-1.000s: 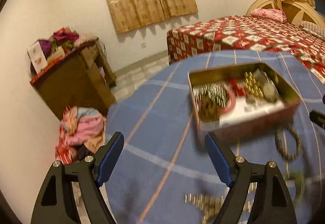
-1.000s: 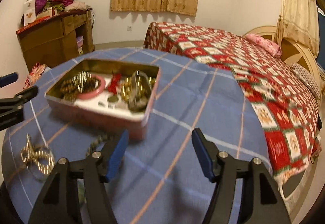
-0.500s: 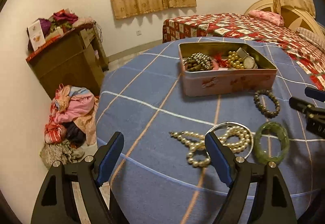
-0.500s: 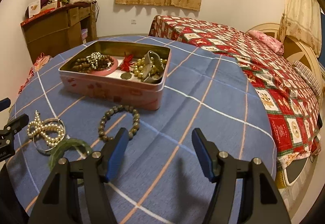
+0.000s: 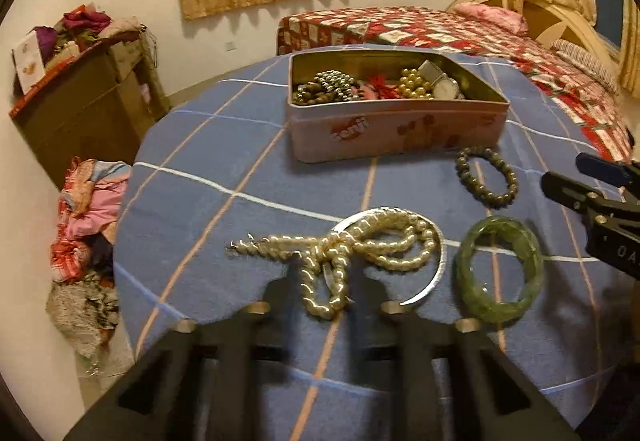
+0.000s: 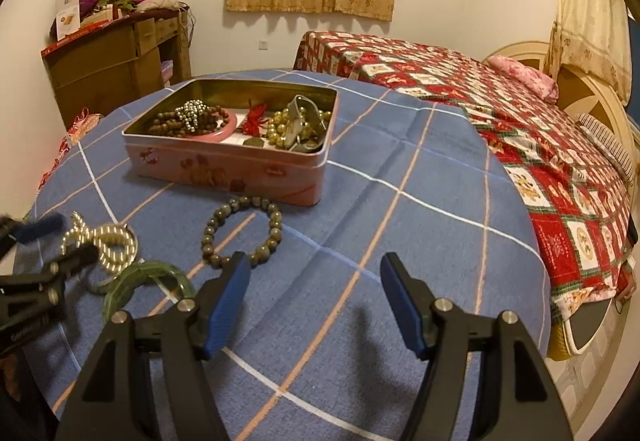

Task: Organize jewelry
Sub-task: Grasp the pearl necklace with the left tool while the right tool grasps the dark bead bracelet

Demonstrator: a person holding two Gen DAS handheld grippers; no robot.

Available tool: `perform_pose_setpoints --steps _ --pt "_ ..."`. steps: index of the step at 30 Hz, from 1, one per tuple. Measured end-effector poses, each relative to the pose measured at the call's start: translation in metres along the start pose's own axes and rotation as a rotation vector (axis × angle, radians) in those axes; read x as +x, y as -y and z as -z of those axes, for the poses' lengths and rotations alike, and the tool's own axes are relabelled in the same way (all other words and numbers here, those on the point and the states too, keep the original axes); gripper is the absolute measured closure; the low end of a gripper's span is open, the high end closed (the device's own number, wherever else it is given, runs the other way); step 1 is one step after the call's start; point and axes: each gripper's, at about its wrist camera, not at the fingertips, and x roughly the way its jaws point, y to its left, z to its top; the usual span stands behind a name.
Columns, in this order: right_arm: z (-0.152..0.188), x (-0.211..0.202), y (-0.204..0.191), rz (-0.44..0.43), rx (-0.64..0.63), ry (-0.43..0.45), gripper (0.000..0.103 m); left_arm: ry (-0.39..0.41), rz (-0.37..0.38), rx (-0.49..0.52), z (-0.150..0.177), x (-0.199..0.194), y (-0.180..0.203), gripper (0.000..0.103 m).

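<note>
**Tangled pearls and a thin bangle: where a grab could fail**

Lowest in the left wrist view, the left gripper [image 5: 326,281] sits over the knotted strand of cream pearl beads [image 5: 352,253]. Its fingers are motion-blurred and dark, standing either side of the strand's lower loop; whether they are closing or already pinching it, I cannot tell. The pearls lie draped across a thin silver metal bangle [image 5: 438,265], so a pinch taken too low may catch both, or lift the pearls and drag the bangle along the blue checked tablecloth [image 5: 224,217]. A grip on a single loop could also let the rest of the strand swing and snag.

Just right of the pearls lies the translucent green jade-like bangle [image 5: 500,269], hard and smooth, likely to slip from flat pads if taken across its rim. At the bottom of the right wrist view, the right gripper [image 6: 316,303] hovers with its blue pads spread wide and nothing between them; it is near the left tool, so the two could collide.

Further up, a bracelet of round grey-green stone beads [image 6: 242,235] rests just in front of the pink rectangular tin box [image 6: 228,169]. The tin, in the upper middle, already holds a heap of beads and a watch; a dropped strand may catch its rim.
</note>
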Motion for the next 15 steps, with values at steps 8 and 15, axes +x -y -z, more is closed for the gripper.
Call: perform_pose_setpoints --steps 8,15 --pt "-0.002 0.003 0.0 0.001 -0.002 -0.01 0.033 0.089 0.022 -0.019 -0.013 -0.025 -0.008 0.098" --pt "-0.016 0.015 -0.002 -0.025 -0.014 -0.045 0.033 0.187 -0.037 -0.035 -0.036 -0.044 -0.021 0.098"
